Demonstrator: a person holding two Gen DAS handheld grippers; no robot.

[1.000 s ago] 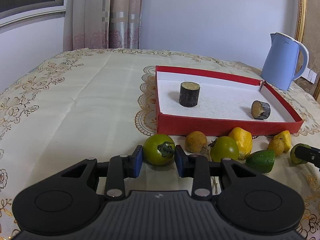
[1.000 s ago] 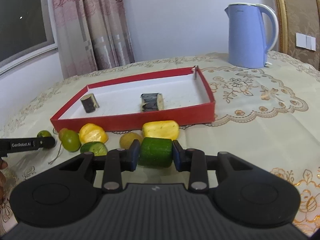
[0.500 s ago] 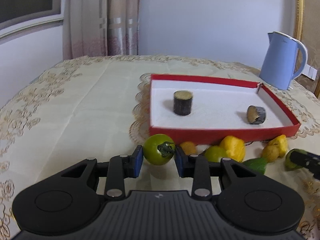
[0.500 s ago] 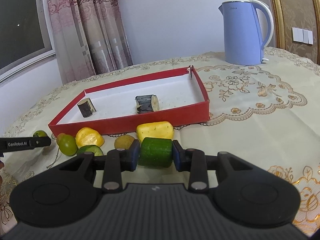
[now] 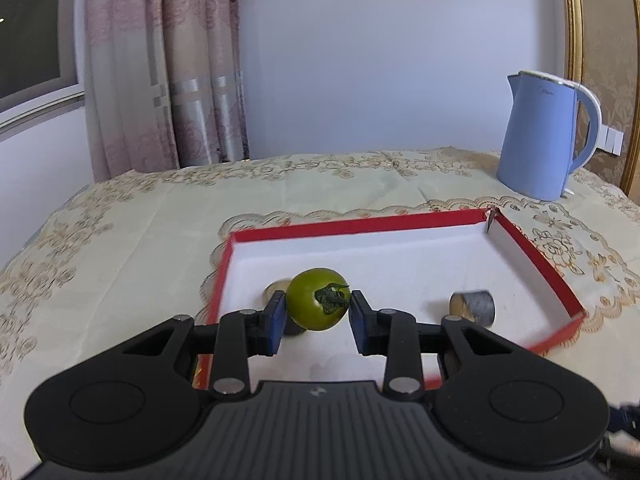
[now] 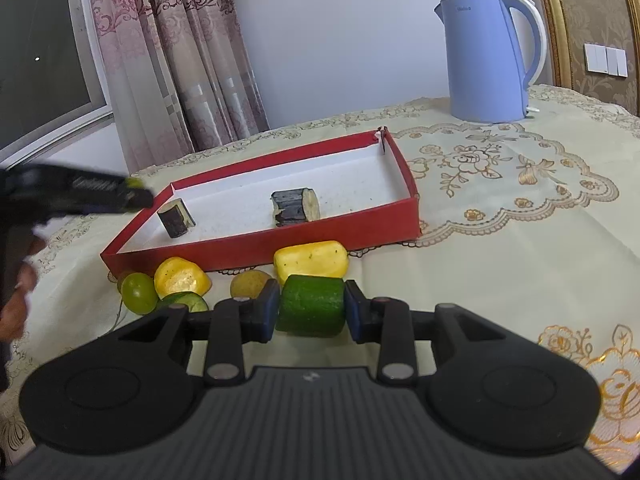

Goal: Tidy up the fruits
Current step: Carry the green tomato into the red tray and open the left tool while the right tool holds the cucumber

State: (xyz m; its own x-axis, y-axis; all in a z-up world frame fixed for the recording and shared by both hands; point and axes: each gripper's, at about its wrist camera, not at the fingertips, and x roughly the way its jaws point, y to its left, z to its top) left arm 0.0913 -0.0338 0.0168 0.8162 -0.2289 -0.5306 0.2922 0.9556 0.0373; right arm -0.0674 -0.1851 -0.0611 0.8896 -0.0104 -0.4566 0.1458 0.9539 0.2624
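My left gripper (image 5: 318,312) is shut on a green tomato (image 5: 318,298) and holds it in the air above the near left part of the red tray (image 5: 360,222). Two dark cut pieces lie in the tray: one (image 5: 474,306) to the right, one (image 5: 276,288) half hidden behind the tomato. My right gripper (image 6: 311,312) is shut on a green cucumber chunk (image 6: 311,311) just in front of the red tray (image 6: 260,246). In the right wrist view the left gripper (image 6: 80,194) appears blurred over the tray's left corner.
On the cloth before the tray lie two yellow pieces (image 6: 311,258) (image 6: 181,276), a brownish round fruit (image 6: 248,282), a green grape-like fruit (image 6: 138,292) and a cucumber slice (image 6: 186,300). A blue kettle (image 6: 486,56) stands behind the tray. A hand (image 6: 18,296) shows at the left edge.
My left gripper has lifted the green tomato off the cloth and carried it forward over the tray's near wall. The right gripper with the cucumber chunk has stayed put.
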